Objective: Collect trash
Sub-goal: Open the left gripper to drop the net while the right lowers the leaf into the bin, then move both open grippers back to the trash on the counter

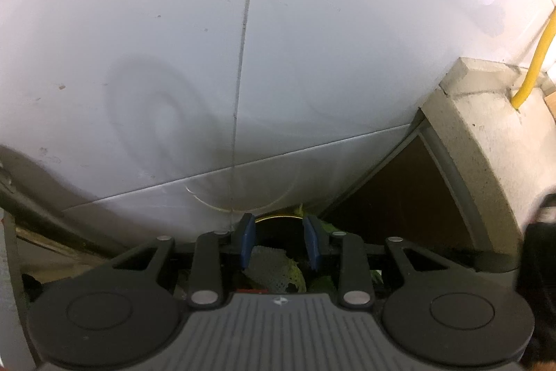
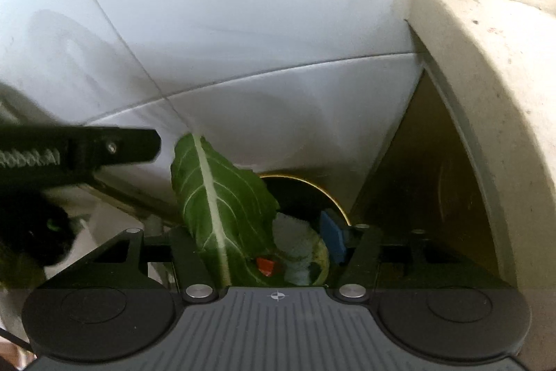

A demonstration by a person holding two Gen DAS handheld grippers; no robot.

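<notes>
In the right wrist view a large green leaf (image 2: 219, 197) stands up between my right gripper's (image 2: 274, 232) fingers, hiding the left one; only the right blue pad (image 2: 333, 237) shows. Below it lies a dark round bin (image 2: 312, 188) with a gold rim, holding white netting (image 2: 295, 246), a red scrap (image 2: 266, 266) and greens. In the left wrist view my left gripper (image 1: 279, 242) is open above the same bin (image 1: 278, 223), with grey netting (image 1: 269, 270) and green leaves (image 1: 321, 282) under its blue pads. Whether the right jaws pinch the leaf is hidden.
A white tiled wall (image 1: 312, 58) fills the background close ahead. A beige concrete ledge (image 1: 486, 134) with a yellow cable (image 1: 535, 68) stands at the right, with a brown panel (image 1: 399, 190) below it. The left gripper's black body (image 2: 69, 152) crosses the right view's left side.
</notes>
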